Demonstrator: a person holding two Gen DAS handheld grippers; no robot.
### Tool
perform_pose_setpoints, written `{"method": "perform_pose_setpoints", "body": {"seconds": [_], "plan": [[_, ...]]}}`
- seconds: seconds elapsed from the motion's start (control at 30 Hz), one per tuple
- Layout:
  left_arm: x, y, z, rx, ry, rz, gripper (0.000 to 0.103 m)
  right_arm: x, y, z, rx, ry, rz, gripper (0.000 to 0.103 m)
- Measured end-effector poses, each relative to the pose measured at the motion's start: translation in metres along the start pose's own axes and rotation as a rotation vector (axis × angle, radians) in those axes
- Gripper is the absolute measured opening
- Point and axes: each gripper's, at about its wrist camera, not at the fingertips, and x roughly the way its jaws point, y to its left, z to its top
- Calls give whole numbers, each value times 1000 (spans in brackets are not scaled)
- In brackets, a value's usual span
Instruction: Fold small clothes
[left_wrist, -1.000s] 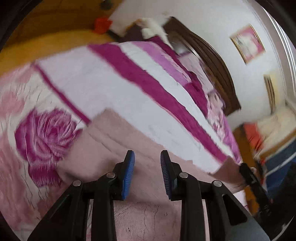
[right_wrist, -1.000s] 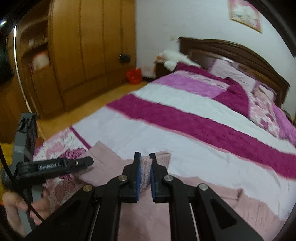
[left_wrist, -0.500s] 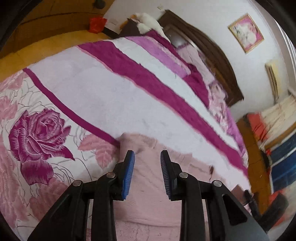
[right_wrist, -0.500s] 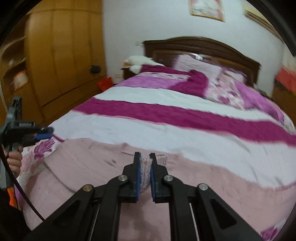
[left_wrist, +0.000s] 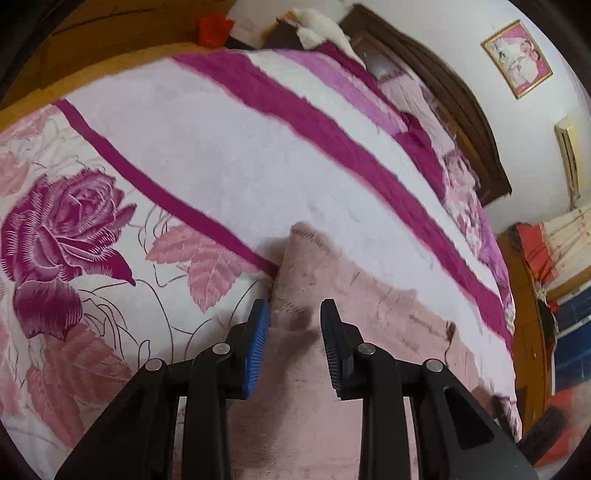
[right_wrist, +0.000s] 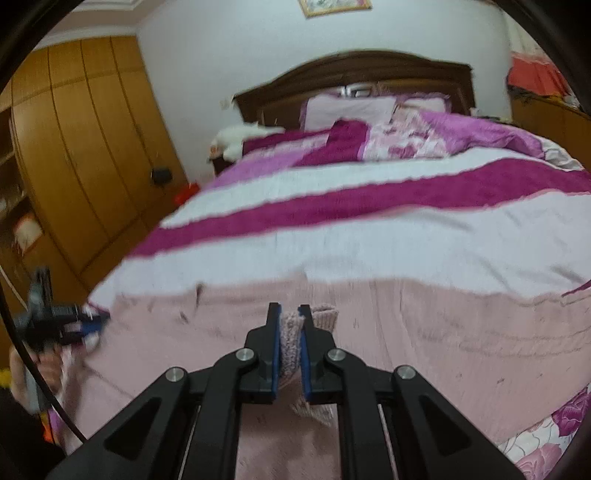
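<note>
A pale pink knitted garment (right_wrist: 443, 314) lies stretched out across the foot of the bed. My right gripper (right_wrist: 289, 308) is shut on a bunched fold of it, and pink knit shows between the blue pads. At the far left of the right wrist view, a hand (right_wrist: 48, 365) holds my left gripper (right_wrist: 92, 321) at the garment's left end. In the left wrist view the garment (left_wrist: 332, 288) rises in a ridge up between the fingers of my left gripper (left_wrist: 293, 306), whose jaws stand narrow on the cloth.
The bed carries a white and magenta striped blanket (right_wrist: 369, 240) over a rose-print sheet (left_wrist: 66, 221). Pillows and a dark wooden headboard (right_wrist: 351, 70) are at the far end. A wooden wardrobe (right_wrist: 92, 129) stands on the left, and orange floor shows beside the bed.
My right gripper has swung to the right across the bed with its fold, drawing the garment out wide. My left gripper has sunk a little, and the garment's corner now lies closer to its fingers.
</note>
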Motion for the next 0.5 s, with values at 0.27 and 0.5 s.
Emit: {"method": "perform_pose_setpoints", "body": {"seconds": [0.27, 0.5], "plan": [[-10, -55, -19, 195, -119, -17, 5, 2, -48, -22, 217, 58, -75, 55], [-8, -83, -35, 334, -34, 45, 5, -45, -15, -28, 32, 13, -344, 58]]}}
